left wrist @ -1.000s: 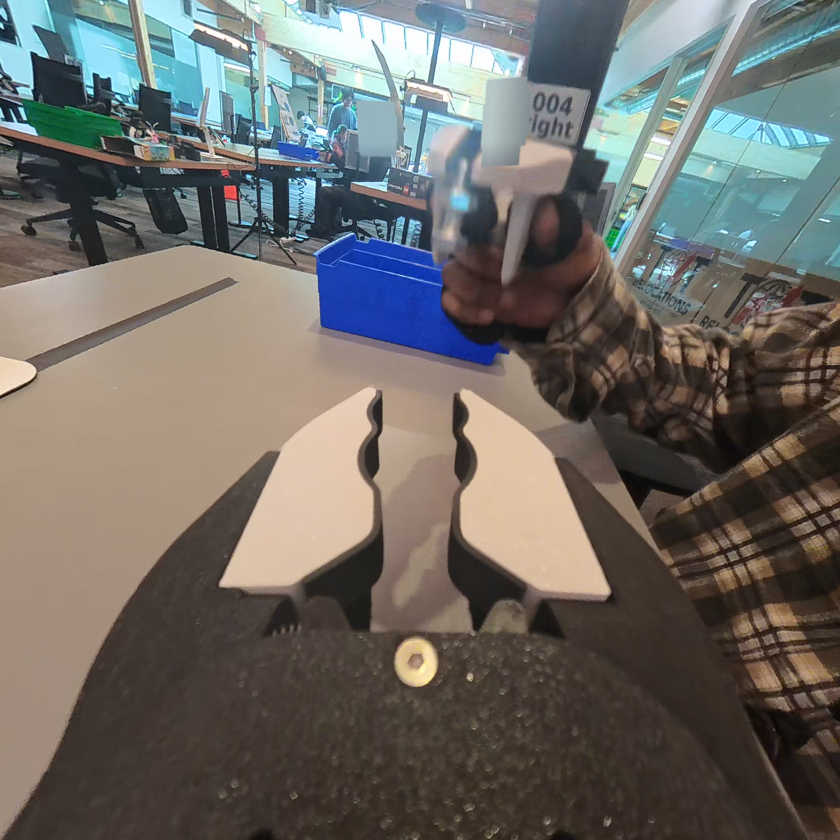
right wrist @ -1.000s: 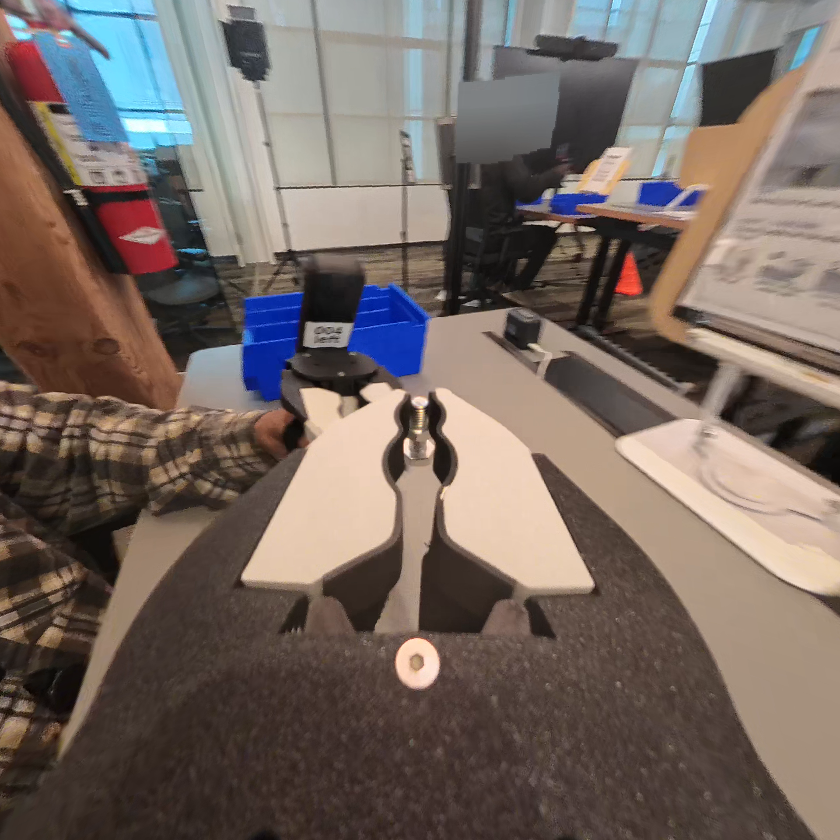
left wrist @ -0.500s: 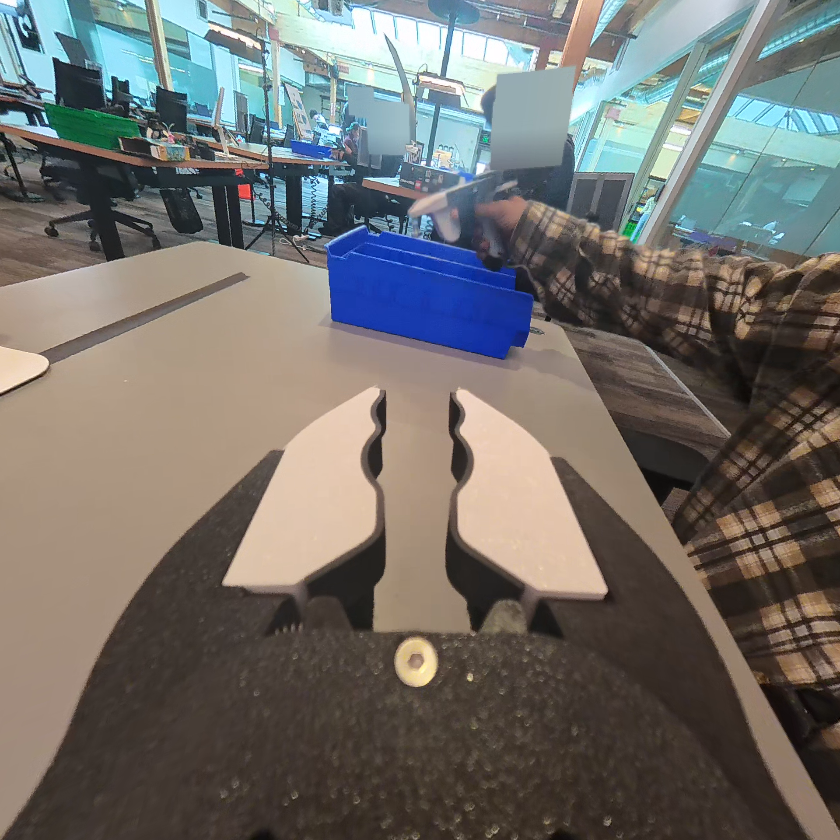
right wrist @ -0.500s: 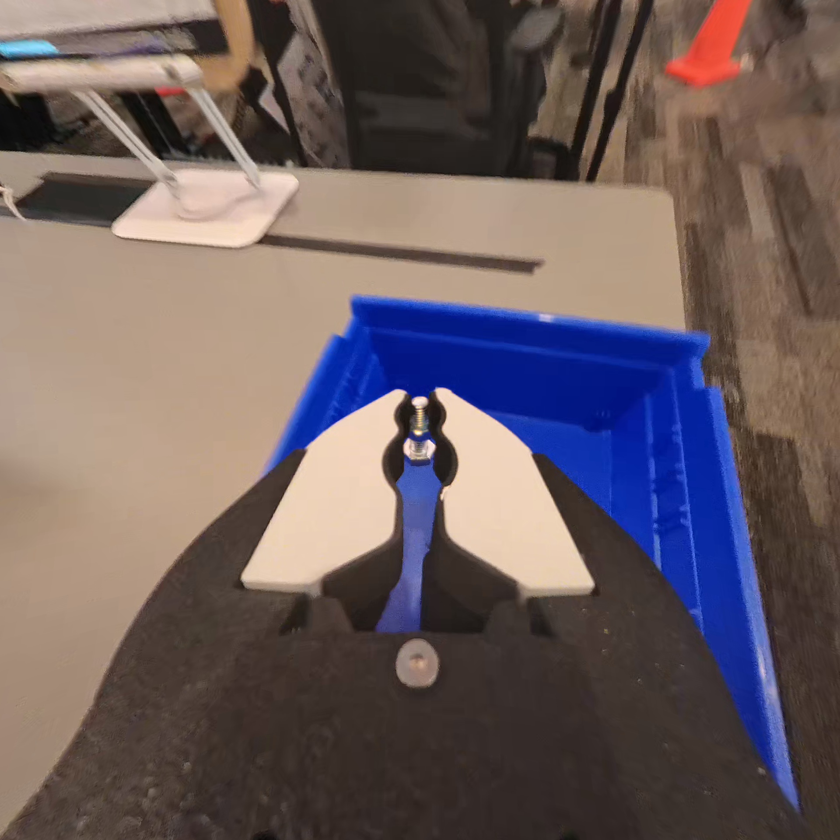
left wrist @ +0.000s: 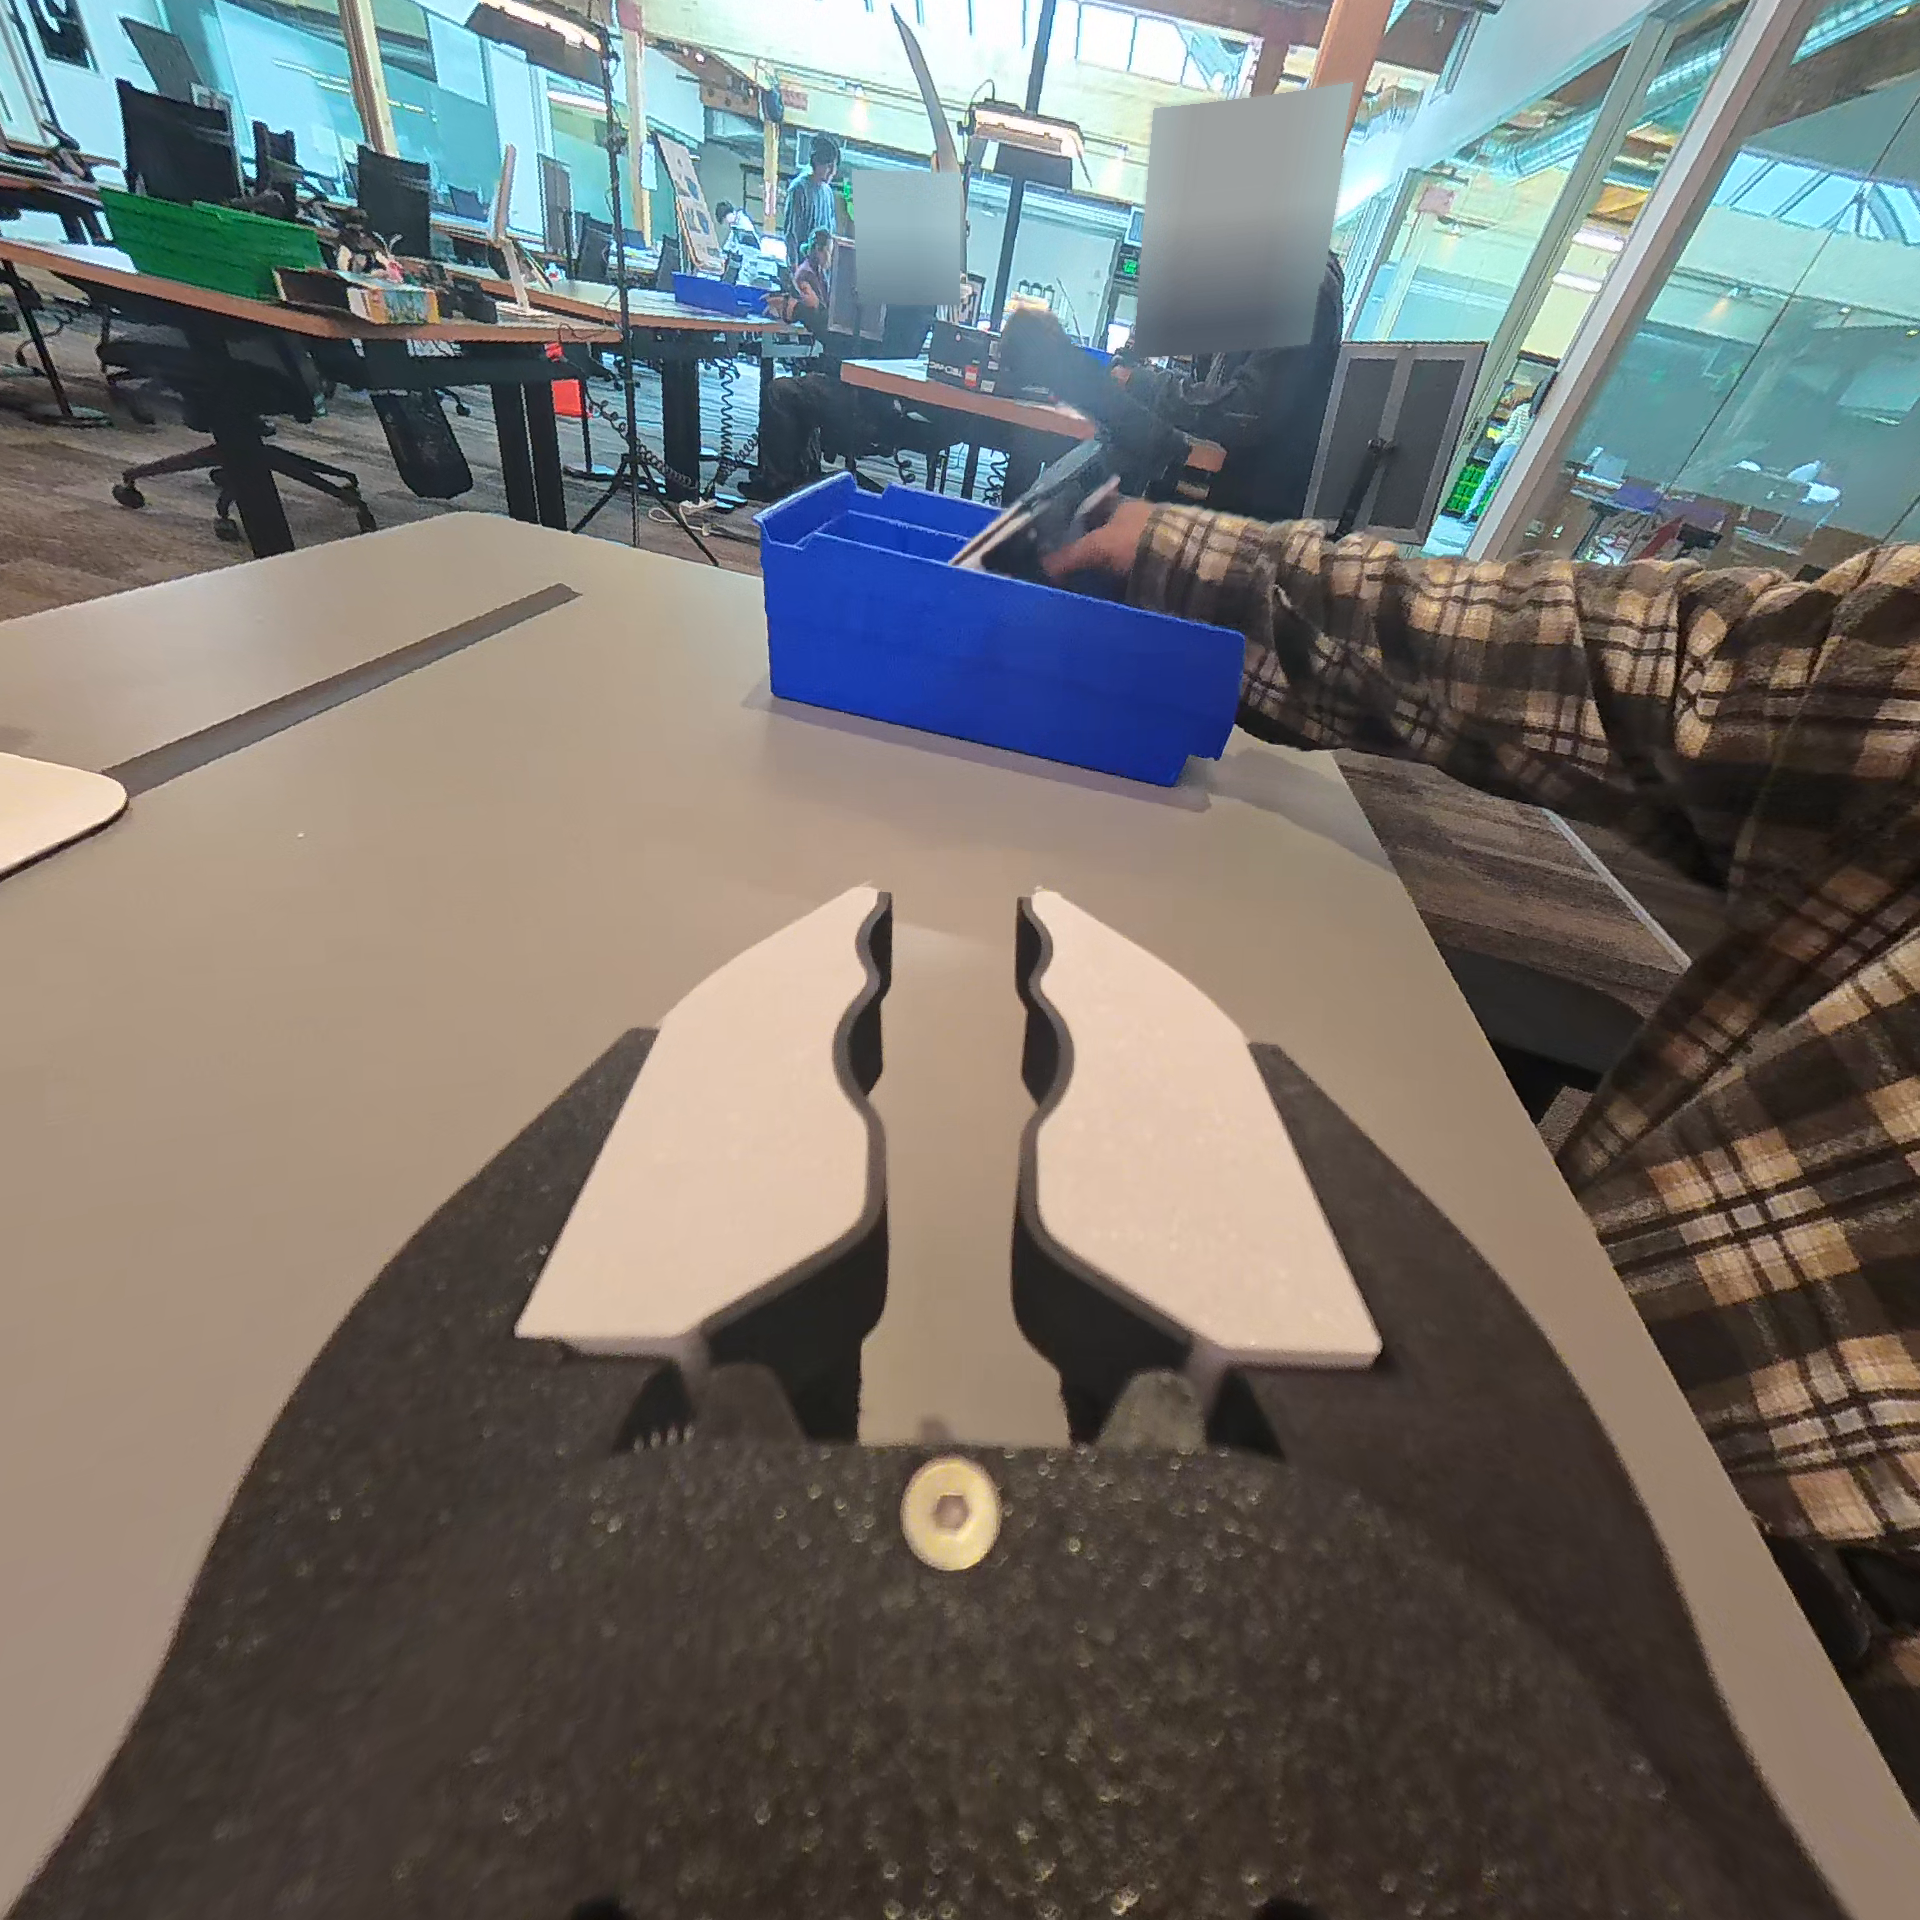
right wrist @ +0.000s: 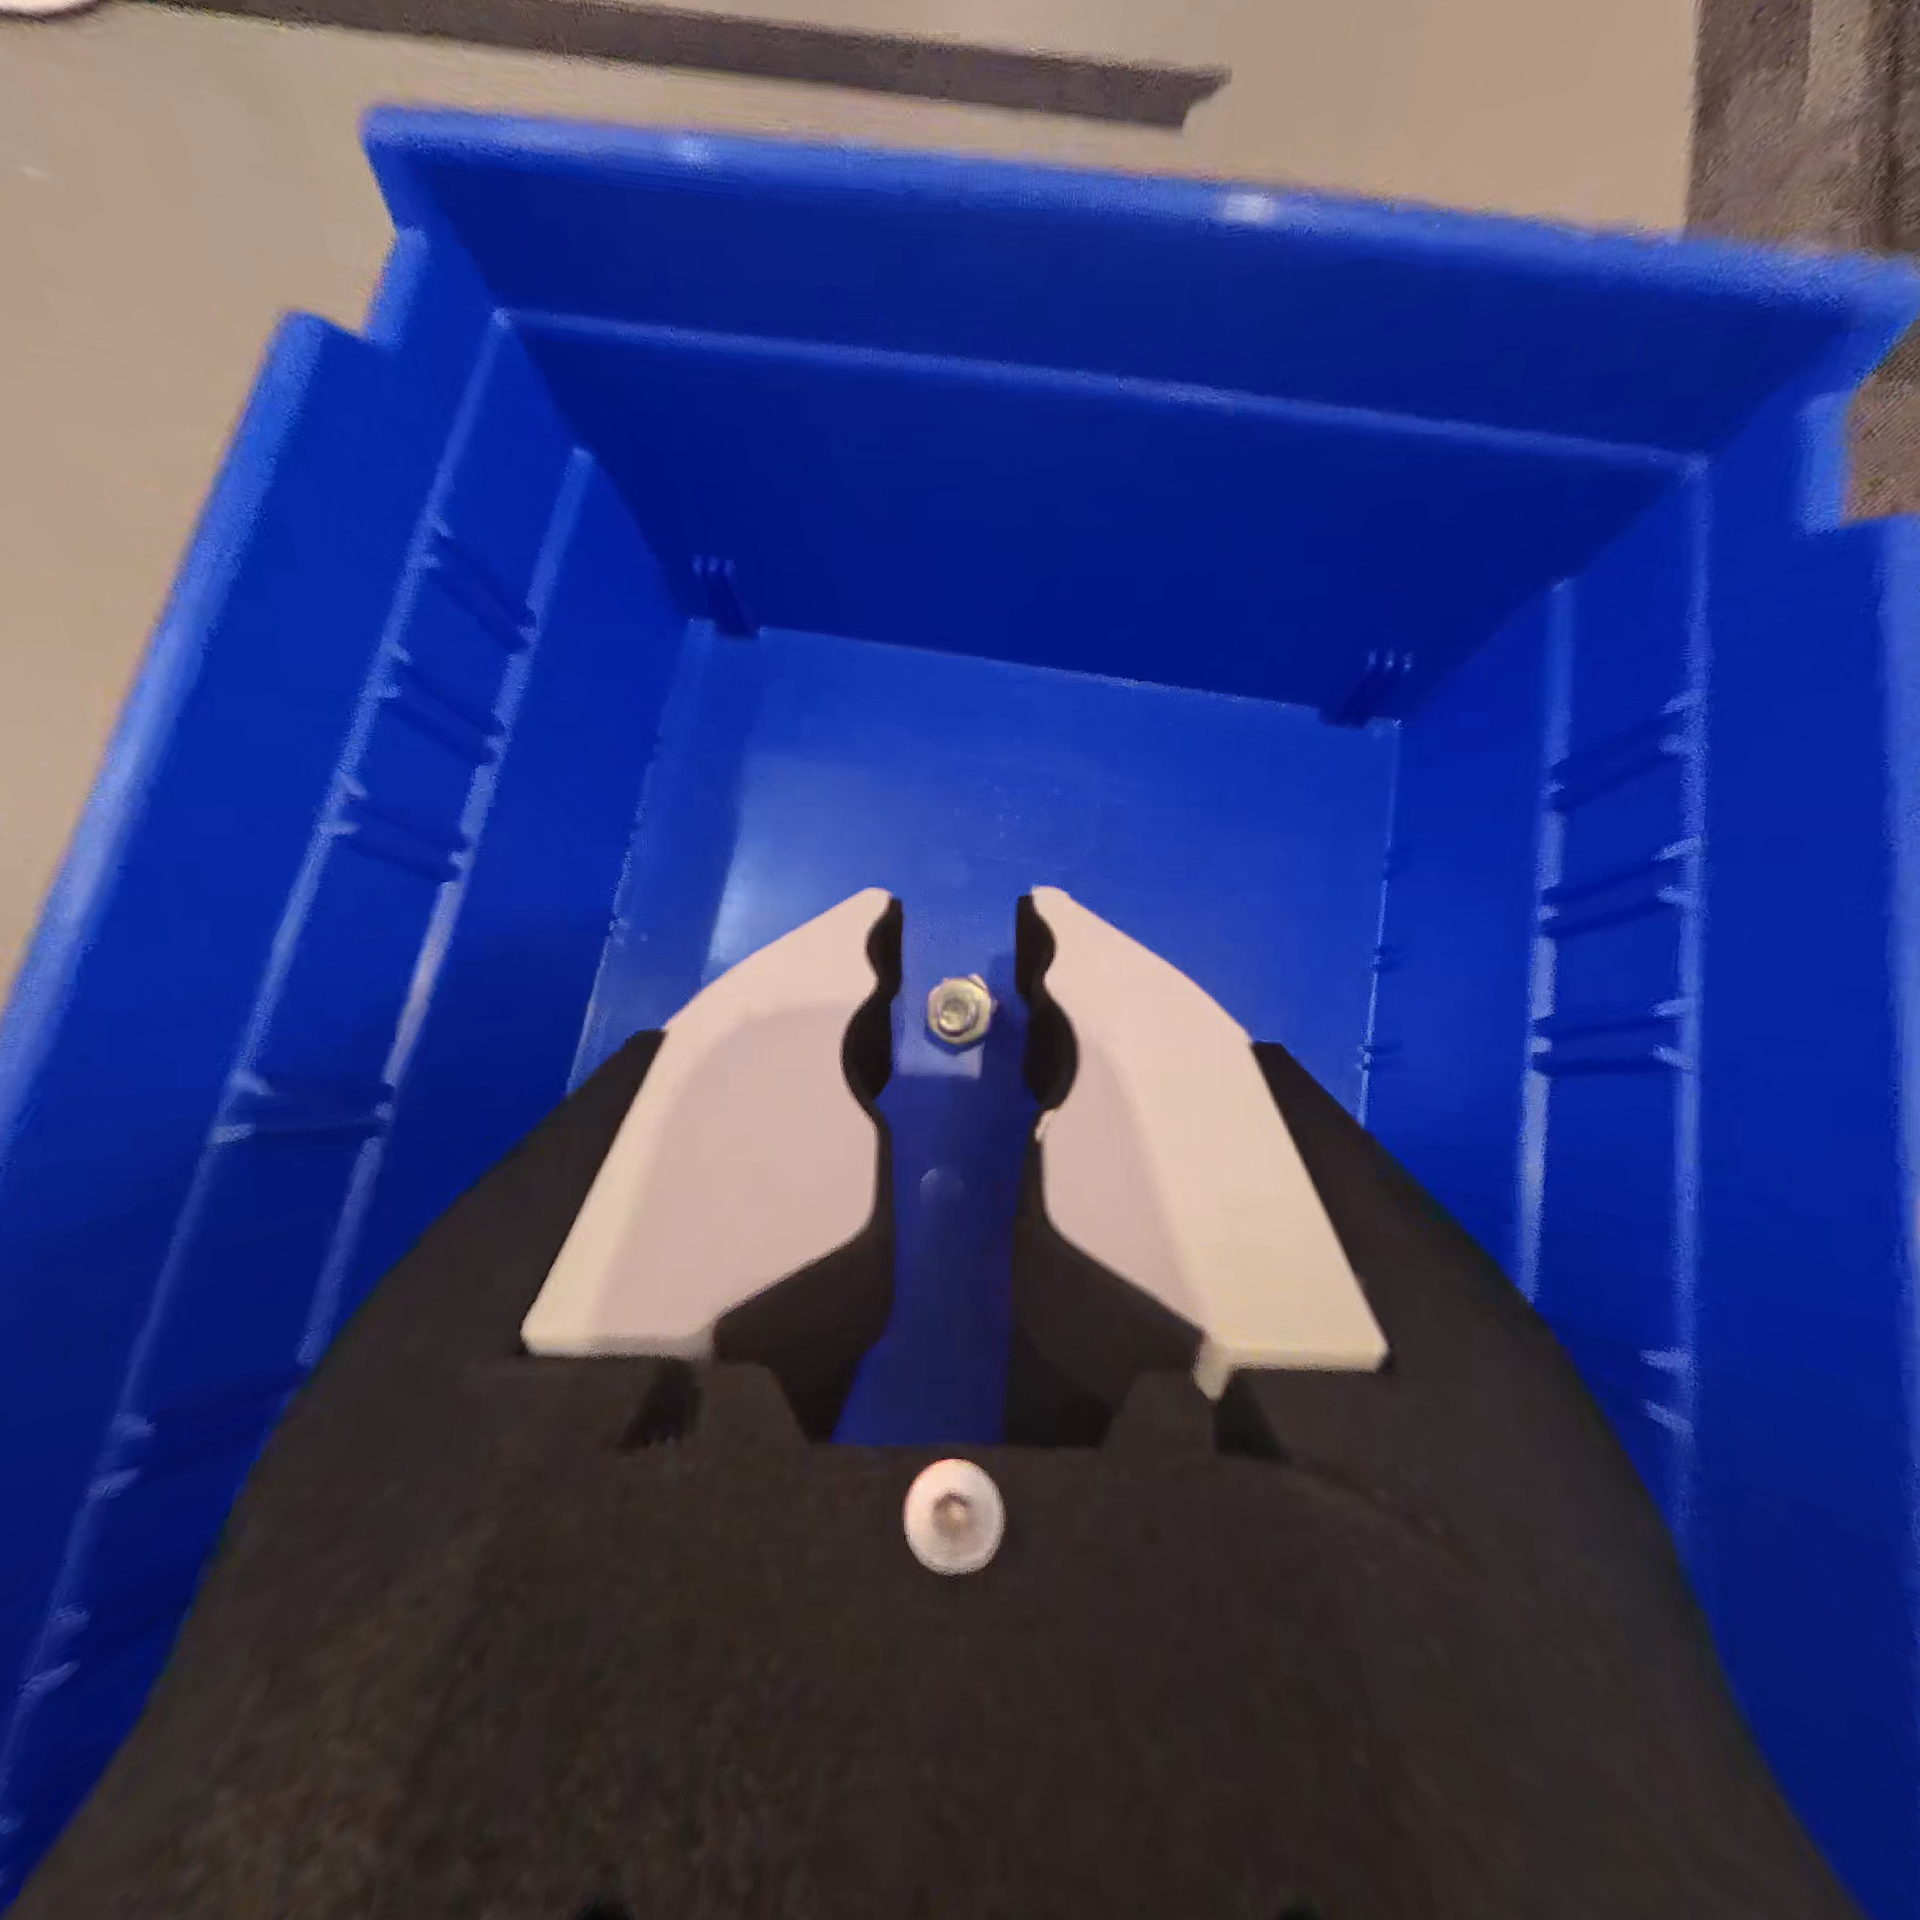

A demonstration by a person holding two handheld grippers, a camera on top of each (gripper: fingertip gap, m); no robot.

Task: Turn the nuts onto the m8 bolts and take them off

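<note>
Pointing straight down into the blue bin (right wrist: 1091,499), the right tongs (right wrist: 956,914) have let go: the two white fingers (right wrist: 748,1122) now stand apart, where half a second ago they were pinched tight on the bolt. The bolt with its nut (right wrist: 958,1010) now rests on the blue floor of the bin, seen end on, in the gap between the finger tips and touching neither one. The bin fills nearly all of the right wrist view now, so these tongs have gone lower into it than before. The picture is a bit blurry, so I cannot tell if the nut is wound all the way down. From the left wrist view, the left tongs (left wrist: 956,914) hover low over the grey tabletop (left wrist: 416,935), spread open with nothing between them, just as they were earlier. Far across the tabletop sits the same blue bin (left wrist: 987,665), near the far right edge. A hand (left wrist: 1101,535) at the end of a checked sleeve (left wrist: 1455,644) dips the other tool (left wrist: 1039,509) into the top of that bin; half a second ago it was held higher, above the rim. A white plate-like base (left wrist: 52,810) lies at the left edge of the tabletop, as before.
</note>
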